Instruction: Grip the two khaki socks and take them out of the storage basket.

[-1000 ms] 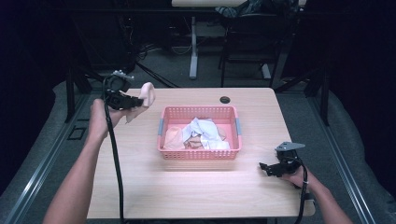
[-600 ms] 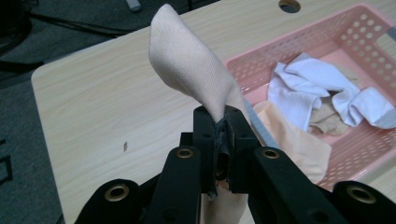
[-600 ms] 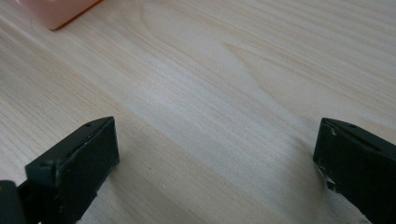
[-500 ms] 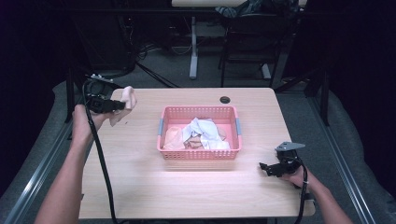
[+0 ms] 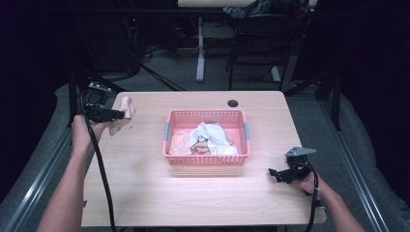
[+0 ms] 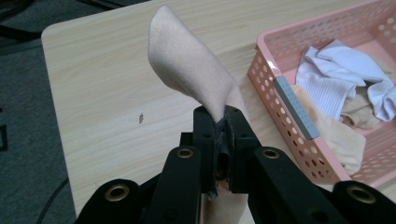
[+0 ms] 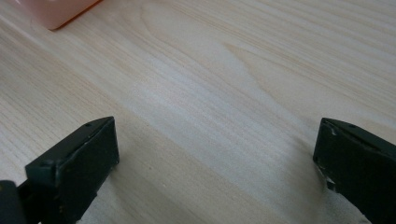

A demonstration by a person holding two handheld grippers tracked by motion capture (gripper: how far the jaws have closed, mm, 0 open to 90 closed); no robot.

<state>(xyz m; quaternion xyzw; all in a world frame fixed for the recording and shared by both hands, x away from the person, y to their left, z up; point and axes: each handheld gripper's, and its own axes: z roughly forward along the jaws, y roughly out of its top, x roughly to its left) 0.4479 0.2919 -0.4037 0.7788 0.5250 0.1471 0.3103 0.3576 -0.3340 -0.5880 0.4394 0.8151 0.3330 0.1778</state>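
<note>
A beige sock [image 5: 123, 114] [image 6: 187, 70] hangs over the table's left part, pinched in my left gripper [image 5: 116, 115] [image 6: 219, 122], whose jaws are shut on its cloth. A pink basket [image 5: 208, 160] [image 6: 299, 100] stands mid-table and holds a white sock [image 5: 208, 135] and several beige ones. Near the front right of the table my right gripper [image 5: 276, 174] [image 7: 215, 168] rests low over bare wood, its jaws wide apart with nothing between them.
The wooden table [image 5: 145, 183] has a dark cable hole [image 5: 233, 103] at the back. A black cable [image 5: 99, 164] trails from my left gripper along the forearm. Table legs and chairs stand on the dark floor behind.
My left gripper has carried the beige sock leftward and lower, away from the basket. The right gripper has stayed where it was.
</note>
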